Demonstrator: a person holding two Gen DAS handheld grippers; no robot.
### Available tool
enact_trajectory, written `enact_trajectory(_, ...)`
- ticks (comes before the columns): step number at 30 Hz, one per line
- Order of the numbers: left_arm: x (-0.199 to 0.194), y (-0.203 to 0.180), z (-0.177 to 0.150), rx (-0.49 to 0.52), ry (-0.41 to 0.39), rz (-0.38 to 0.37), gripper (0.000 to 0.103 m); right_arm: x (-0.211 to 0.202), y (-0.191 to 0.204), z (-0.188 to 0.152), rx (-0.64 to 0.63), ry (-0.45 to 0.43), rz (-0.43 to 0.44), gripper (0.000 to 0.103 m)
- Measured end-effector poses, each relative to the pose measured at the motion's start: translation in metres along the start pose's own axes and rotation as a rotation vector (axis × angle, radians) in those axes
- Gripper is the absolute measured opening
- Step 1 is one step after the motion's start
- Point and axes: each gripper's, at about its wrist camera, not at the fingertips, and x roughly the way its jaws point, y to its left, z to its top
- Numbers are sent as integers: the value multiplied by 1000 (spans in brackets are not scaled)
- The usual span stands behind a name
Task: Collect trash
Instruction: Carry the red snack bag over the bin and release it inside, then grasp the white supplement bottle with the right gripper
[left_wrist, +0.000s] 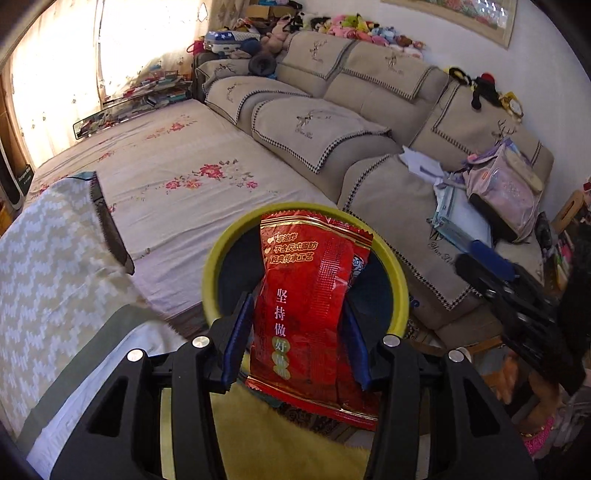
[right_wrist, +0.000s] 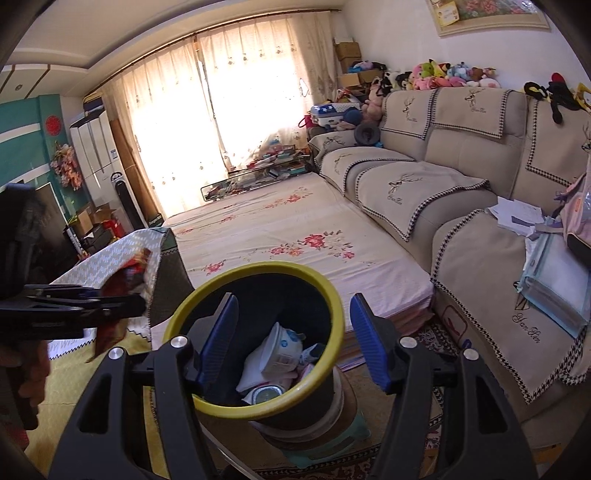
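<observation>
A red snack wrapper (left_wrist: 306, 306) with gold print stands upright between the blue pads of my left gripper (left_wrist: 297, 299), which is shut on it. It hangs right over the mouth of the black bin with a yellow-green rim (left_wrist: 221, 247). My right gripper (right_wrist: 293, 299) is open with nothing between its fingers, above the same bin's rim (right_wrist: 334, 295). Inside the bin lie a white cup (right_wrist: 280, 347) and other rubbish. In the right wrist view the left gripper (right_wrist: 122, 302) comes in from the left with the wrapper (right_wrist: 129, 269). The right gripper (left_wrist: 480, 262) shows at the right edge of the left wrist view.
The bin stands on a pale green stool (right_wrist: 332, 439) on a patterned rug. A low floral-covered bed (right_wrist: 295, 236) lies behind it and a beige sofa (right_wrist: 461, 192) runs along the right, with a backpack (left_wrist: 506, 192) and papers on it. A cloth-covered table (left_wrist: 48, 266) is at the left.
</observation>
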Motion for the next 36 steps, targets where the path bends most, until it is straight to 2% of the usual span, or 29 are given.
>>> enact_trajectory(2,24,-4,8,6,35,16,47,1,-7,0,12,1,-7,61)
enact_trajectory(4,45,-6,14,-4,61,20,52,1,-13,-1,20,2,-11,61)
enact_trajectory(6,64,-8,18,-6,84,36,69,1,-16,-1,24,4,-11,61)
enact_trajectory(9,81,-9,21,-13,105,62,83,1,-19,-1,34,1,-8,62)
enact_trajectory(14,76,-3,19,-54,81,51,85,-1,-21,0,42,-6,-4,63)
enact_trajectory(19,20,6,6,-117,-37,52,90,-3,-18,-2,34,-3,-2,64)
enact_trajectory(23,-47,12,-22,-154,-158,87,93,3,-12,-6,23,23,-4,66)
enact_trajectory(27,-108,22,-53,-184,-241,127,96,9,1,-11,2,49,17,66)
enact_trajectory(30,-154,34,-81,-231,-297,154,98,12,21,-14,-32,71,74,66)
enact_trajectory(32,-184,46,-104,-277,-335,186,98,12,45,-20,-64,92,144,66)
enact_trajectory(36,-241,72,-151,-373,-389,302,98,11,112,-39,-174,137,277,66)
